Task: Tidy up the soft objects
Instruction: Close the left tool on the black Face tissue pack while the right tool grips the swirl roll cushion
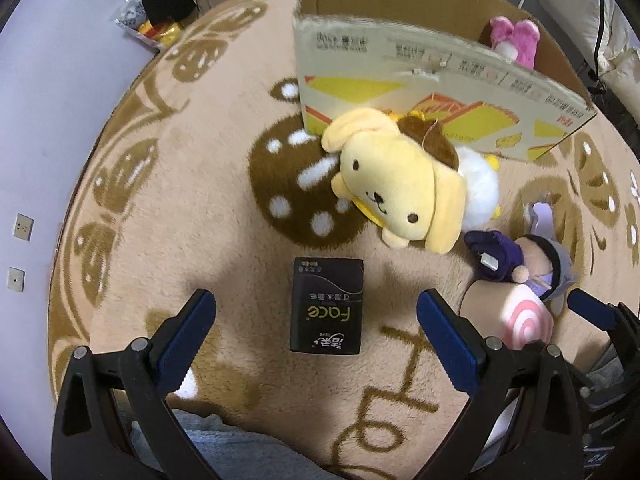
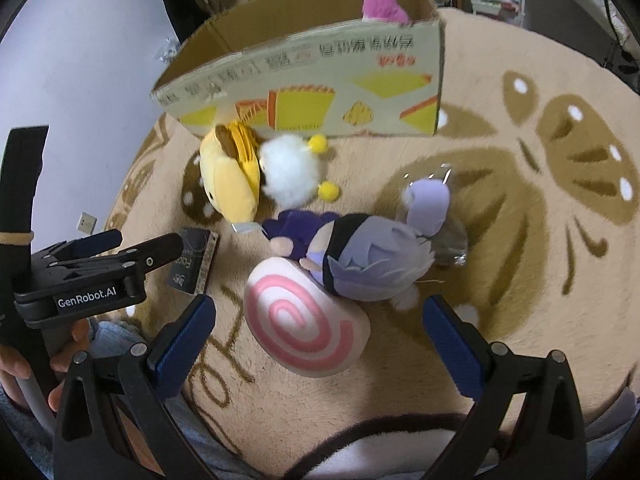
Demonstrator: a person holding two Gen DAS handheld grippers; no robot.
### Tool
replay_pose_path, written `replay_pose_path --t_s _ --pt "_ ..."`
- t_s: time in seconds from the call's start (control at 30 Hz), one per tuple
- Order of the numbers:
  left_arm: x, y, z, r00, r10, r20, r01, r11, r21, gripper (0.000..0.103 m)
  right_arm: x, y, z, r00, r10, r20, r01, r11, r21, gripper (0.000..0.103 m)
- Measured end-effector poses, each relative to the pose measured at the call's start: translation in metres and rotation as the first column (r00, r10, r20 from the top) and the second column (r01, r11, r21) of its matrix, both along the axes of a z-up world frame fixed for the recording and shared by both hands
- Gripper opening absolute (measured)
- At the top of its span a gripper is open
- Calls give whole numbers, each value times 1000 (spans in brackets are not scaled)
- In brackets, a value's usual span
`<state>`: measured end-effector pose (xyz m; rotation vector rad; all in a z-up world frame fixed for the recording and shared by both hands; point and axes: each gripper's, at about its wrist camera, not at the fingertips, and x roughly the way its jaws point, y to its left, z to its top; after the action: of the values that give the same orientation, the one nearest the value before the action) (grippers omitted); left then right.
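A black tissue pack [image 1: 327,306] lies on the rug between the fingers of my open left gripper [image 1: 316,336]; it also shows in the right wrist view [image 2: 194,262]. A yellow dog plush [image 1: 400,178] lies beyond it, against a white fluffy toy [image 2: 290,172]. My open right gripper [image 2: 320,340] hovers over a pink-swirl roll plush [image 2: 306,320]. A purple-clad doll [image 2: 360,256] lies just beyond the roll. An open cardboard box [image 2: 320,80] stands behind, with a pink plush [image 2: 382,2] inside.
Everything lies on a beige round rug [image 1: 200,200] with brown patterns. A lavender wall [image 1: 36,120] with sockets is to the left. A clear plastic wrapper [image 2: 448,232] lies beside the doll. Shelves and clutter stand behind the box.
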<state>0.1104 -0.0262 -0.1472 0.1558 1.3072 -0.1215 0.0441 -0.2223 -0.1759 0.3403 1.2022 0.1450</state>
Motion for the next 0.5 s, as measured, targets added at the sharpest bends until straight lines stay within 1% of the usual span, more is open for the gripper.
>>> replay_pose_path --t_s 0.13,0.37,0.47,0.5 --pt "4 -2 -10 1000 -1 -30 1 1000 16 100 6 6 -12 999 7 -37 -7 1000 4 103" --pt "12 -4 -27 997 3 -81 -1 1000 19 100 15 11 -30 996 2 -89 -2 1000 -4 103" --pt "17 -3 -35 993 11 -115 -11 1000 4 99 16 11 -35 994 3 -108 -3 1000 -2 103" --pt "17 -3 -37 993 14 -121 -14 1000 1 98 16 12 -36 993 6 -115 -7 1000 -1 101"
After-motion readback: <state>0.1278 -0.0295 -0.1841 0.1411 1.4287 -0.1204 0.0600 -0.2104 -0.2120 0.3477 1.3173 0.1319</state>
